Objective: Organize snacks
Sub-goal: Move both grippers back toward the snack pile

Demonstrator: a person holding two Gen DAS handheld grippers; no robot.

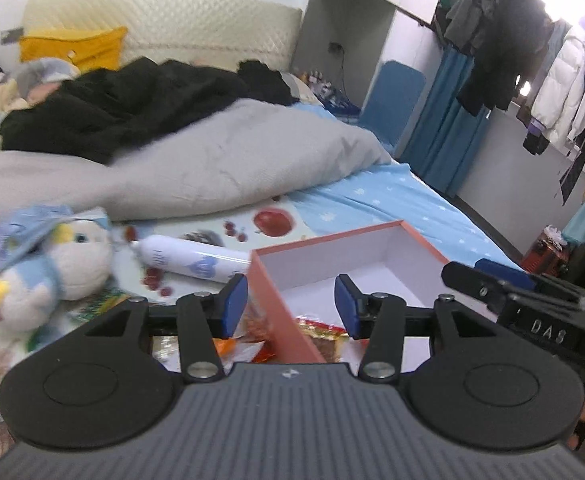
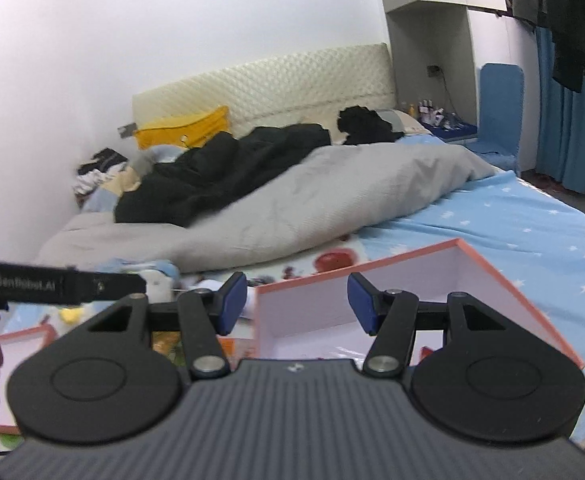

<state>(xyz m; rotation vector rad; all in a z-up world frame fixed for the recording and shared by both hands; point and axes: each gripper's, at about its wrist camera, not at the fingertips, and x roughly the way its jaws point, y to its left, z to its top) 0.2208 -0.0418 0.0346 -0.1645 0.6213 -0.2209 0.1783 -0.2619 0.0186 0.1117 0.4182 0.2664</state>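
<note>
Snacks (image 1: 324, 336) in shiny wrappers lie in the box (image 1: 276, 312), at its near corner. The box is pink outside and white inside, and it sits on the bed (image 1: 392, 196). More wrappers (image 1: 252, 344) lie just outside its wall. The left gripper (image 1: 290, 306) is spread apart, with nothing pinched. The right gripper (image 2: 297, 303) is spread apart too, above the box, holding nothing. A plush bird (image 1: 52, 268) and a white bottle (image 1: 192, 258) lie beside the box.

A grey duvet (image 1: 220, 168) is lying rumpled across the bed under black clothing (image 1: 132, 100), while a plush penguin (image 1: 52, 268) is resting beside a white bottle (image 1: 196, 258).
</note>
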